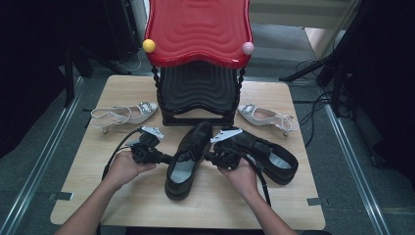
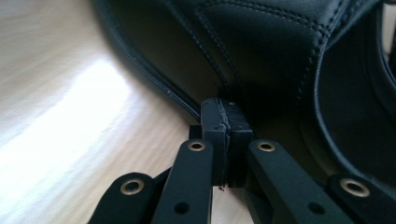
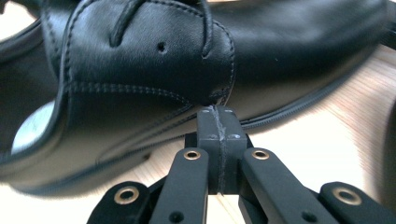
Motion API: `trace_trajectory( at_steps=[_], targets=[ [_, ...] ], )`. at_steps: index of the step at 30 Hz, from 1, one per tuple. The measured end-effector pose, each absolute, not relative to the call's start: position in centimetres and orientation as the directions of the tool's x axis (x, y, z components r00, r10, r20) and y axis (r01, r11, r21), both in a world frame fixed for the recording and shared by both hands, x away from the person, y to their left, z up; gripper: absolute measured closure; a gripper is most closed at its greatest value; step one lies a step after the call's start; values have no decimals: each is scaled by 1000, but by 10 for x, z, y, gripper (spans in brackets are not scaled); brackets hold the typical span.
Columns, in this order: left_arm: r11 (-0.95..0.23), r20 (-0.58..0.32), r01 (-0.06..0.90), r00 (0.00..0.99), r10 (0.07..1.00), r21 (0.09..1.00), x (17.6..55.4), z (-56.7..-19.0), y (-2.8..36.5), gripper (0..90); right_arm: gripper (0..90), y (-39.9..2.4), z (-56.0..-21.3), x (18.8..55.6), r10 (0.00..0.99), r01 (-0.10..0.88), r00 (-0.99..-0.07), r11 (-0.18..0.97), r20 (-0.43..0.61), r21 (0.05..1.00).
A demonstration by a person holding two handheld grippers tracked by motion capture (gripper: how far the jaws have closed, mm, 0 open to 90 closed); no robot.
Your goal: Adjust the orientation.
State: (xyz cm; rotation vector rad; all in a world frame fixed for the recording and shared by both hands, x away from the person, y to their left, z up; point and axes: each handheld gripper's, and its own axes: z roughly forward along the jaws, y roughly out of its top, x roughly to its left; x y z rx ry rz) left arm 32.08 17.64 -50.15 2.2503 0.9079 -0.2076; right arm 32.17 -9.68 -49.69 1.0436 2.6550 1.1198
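A black leather lace-up shoe (image 1: 188,159) lies in the middle of the wooden table (image 1: 147,196), toe pointing away. My left gripper (image 1: 169,158) is shut and empty, its tip against the shoe's left side (image 2: 261,56). My right gripper (image 1: 208,157) is shut too, its tip touching the shoe's right side (image 3: 154,70) below the laces. In the left gripper view the two pads (image 2: 226,123) sit pressed together with nothing between them; the right gripper view shows the same closed pads (image 3: 218,128). A second black shoe (image 1: 266,154) lies behind my right hand.
A red and black two-tier rack (image 1: 198,58) stands at the table's far edge, with a yellow ball (image 1: 149,45) and a pink ball (image 1: 248,48) on its corners. One white heeled sandal (image 1: 122,115) lies left of the rack, another (image 1: 266,117) right of it.
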Motion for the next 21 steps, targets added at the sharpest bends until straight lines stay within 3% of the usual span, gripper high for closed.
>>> trace_trajectory(
  at_steps=[5,14,21],
  targets=[
    [-516,-429,668,742,515,535,315,-504,159,900,900,-106,-495,326,642,583,-743,483,188,653],
    [-511,-424,653,755,500,559,309,-504,135,900,900,-120,-493,334,668,607,-710,420,223,675],
    [-479,-438,662,745,503,577,306,-506,131,900,900,-121,-490,336,678,588,-715,449,172,672]
  ],
)
